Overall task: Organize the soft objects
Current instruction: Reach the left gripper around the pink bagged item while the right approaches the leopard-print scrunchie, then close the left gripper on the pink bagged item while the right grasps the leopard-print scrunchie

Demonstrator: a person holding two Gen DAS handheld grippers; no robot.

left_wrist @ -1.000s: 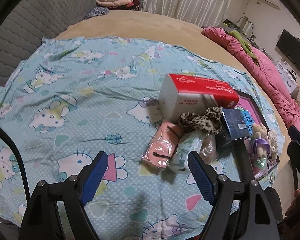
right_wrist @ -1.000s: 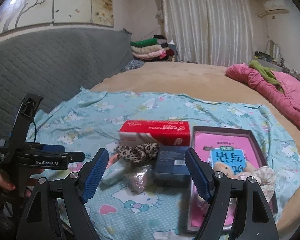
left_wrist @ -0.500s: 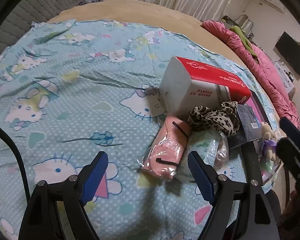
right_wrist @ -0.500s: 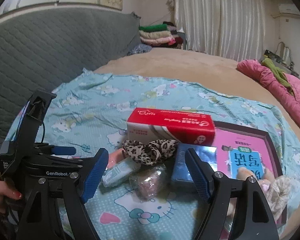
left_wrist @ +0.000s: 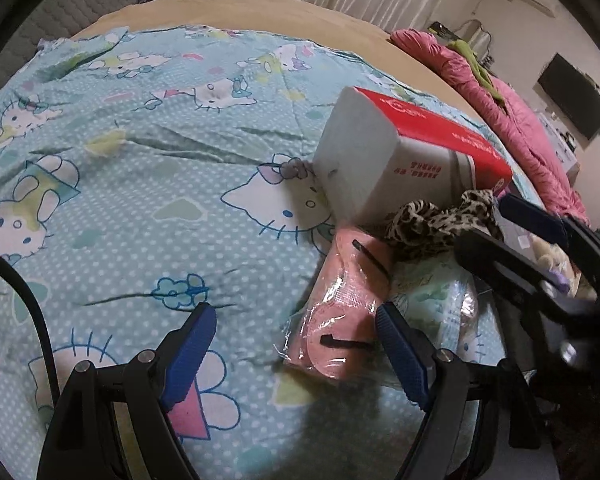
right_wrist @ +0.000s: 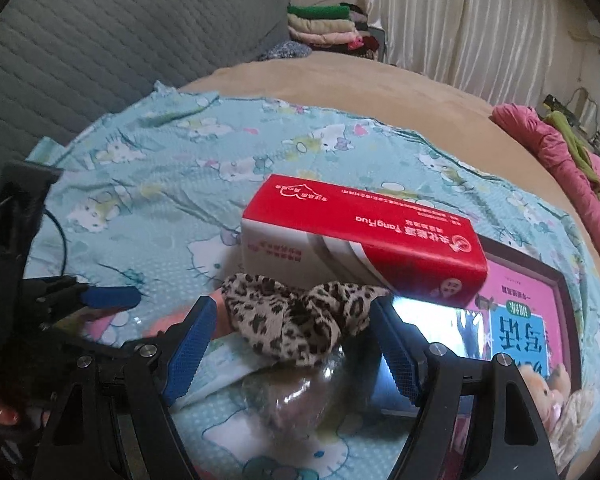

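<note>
Since the earlier frames both grippers have been brought lower and closer to the cluster of things on the bed, and the right one has been swung toward the leopard-print scrunchie (right_wrist: 296,322), which is now framed between its blue pads; the gap between the pads has not changed. The scrunchie lies draped over the other soft packets, just in front of the red and white tissue pack (right_wrist: 360,240), its long axis running across the right gripper's (right_wrist: 290,350) line, from one pad toward the other. The right gripper's jaws stand wide apart with nothing clamped. It is judged the nearer of the two to the scrunchie, which sits straight ahead of it.

The pink packet (left_wrist: 346,308) lies beside and partly under the scrunchie, its long axis running away from the left gripper (left_wrist: 296,350), whose jaws are likewise apart and empty; its right pad is just beside the packet's near end. The things rest on the cartoon-cat sheet (left_wrist: 140,184), toward the bed's near edge.
</note>
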